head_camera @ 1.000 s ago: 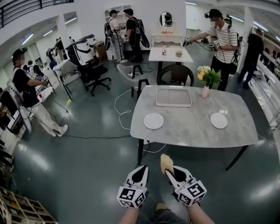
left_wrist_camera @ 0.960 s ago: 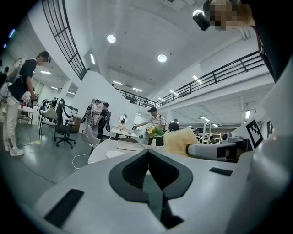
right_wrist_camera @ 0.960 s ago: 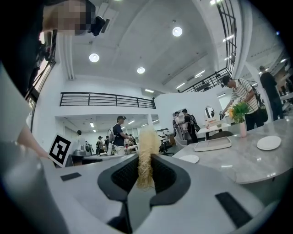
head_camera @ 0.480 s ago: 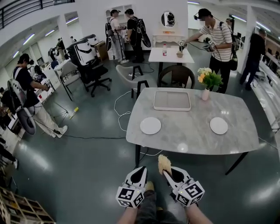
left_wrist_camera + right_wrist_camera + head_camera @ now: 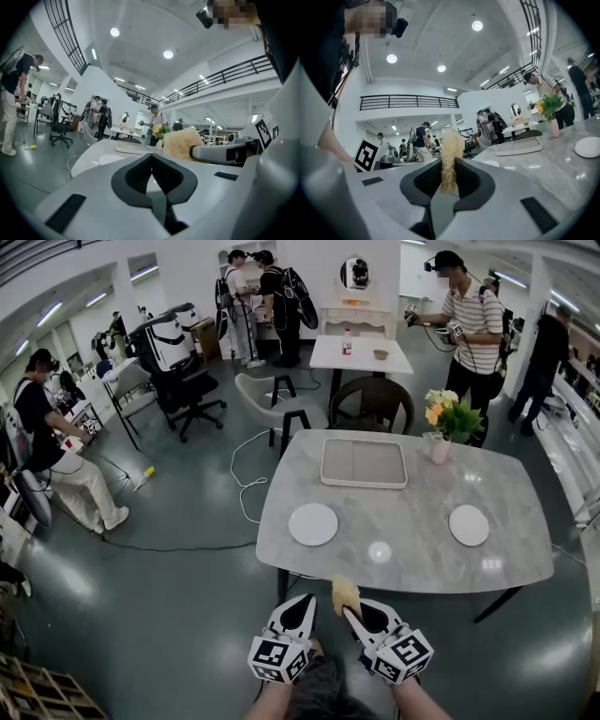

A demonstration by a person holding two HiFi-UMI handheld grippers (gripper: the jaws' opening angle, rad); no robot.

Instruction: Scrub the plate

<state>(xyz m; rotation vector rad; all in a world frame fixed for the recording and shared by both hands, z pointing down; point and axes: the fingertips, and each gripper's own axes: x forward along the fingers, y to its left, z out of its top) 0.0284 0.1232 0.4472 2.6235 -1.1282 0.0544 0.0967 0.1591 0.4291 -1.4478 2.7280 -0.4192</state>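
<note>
- Left tool (image 5: 298,613), jaws pressed together on nothing, is held low in front of the person, short of the marble worktop (image 5: 403,554).
- Just beside it at 3 o'clock, the right tool (image 5: 352,611) is clenched on a pale yellow fibrous scrubber (image 5: 345,593), its tuft sticking up past the jaw tips.
- A white plate (image 5: 312,523) lies on the worktop at 12 o'clock from the tools, well apart from them; a second plate (image 5: 468,525) sits toward 2 o'clock.
- A rectangular tray (image 5: 365,462) lies beyond the plates, with a vase of flowers (image 5: 442,423) just beside its right edge.
- A person in a striped shirt (image 5: 475,320) stands past the worktop at 1 o'clock.
</note>
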